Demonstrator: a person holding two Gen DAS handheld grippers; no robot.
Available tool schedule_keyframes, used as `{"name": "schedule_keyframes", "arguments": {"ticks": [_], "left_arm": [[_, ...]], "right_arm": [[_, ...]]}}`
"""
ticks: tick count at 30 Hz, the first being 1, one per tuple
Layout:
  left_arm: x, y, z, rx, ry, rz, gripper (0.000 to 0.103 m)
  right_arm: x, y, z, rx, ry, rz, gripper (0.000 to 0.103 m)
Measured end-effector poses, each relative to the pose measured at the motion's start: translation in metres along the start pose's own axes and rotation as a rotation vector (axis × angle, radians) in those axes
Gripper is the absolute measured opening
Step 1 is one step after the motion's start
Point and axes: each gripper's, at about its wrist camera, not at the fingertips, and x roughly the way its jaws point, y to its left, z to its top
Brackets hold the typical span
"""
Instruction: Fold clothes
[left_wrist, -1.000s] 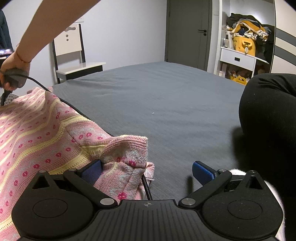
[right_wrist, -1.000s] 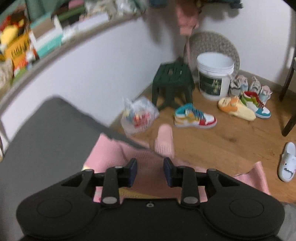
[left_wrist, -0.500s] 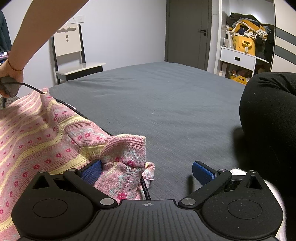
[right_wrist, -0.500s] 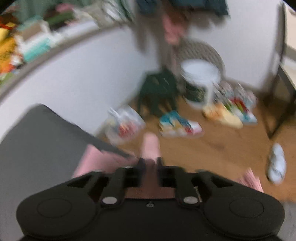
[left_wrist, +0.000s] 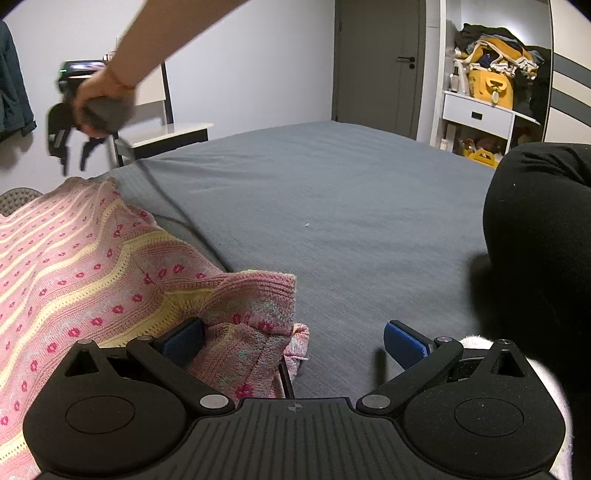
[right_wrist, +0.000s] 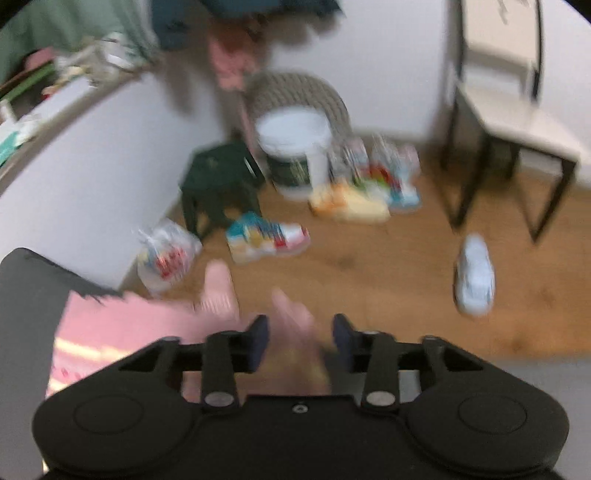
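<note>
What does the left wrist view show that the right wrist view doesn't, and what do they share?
Only the left wrist view: the grey bed, door, cluttered shelf, and the open left tongs. Only the right wrist view, blurred: wooden floor, shoes, white bucket, green stool. Both show the pink knit sweater.

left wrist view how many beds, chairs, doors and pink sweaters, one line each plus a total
bed: 1
chair: 1
door: 1
sweater: 1
total: 4
</note>
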Motion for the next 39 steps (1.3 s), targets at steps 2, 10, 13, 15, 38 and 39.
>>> {"name": "schedule_keyframes", "arguments": {"ticks": [2,10,13,15,38,39], "left_arm": [[0.0,-0.001,0.0,-0.003,-0.001,0.002,0.103],[0.001,-0.004,0.0,0.002,-0.003,0.006,0.103],[0.002,-0.004,-0.001,0.015,-0.007,0.006,0.103],[0.002,-0.003,0.0,0.011,-0.009,0.002,0.103],[-0.031,-0.017,0.012,0.1,-0.157,0.167,0.103],[-0.032,-0.018,0.011,0.105,-0.162,0.19,0.102]], "right_arm": [[-0.002,-0.011,-0.01,0.024,-0.002,0.035,0.03],[0.01,0.021,-0.016,-0.105,-0.064,0.094,0.022],[0.02,0.029,-0.015,-0.128,-0.045,0.07,0.006],[0.018,0.03,-0.014,-0.134,-0.098,0.016,0.005],[-0.167,-0.055,-0.212,0.133,0.02,0.406,0.036],[-0.165,-0.053,-0.226,0.171,0.012,0.417,0.035]]}}
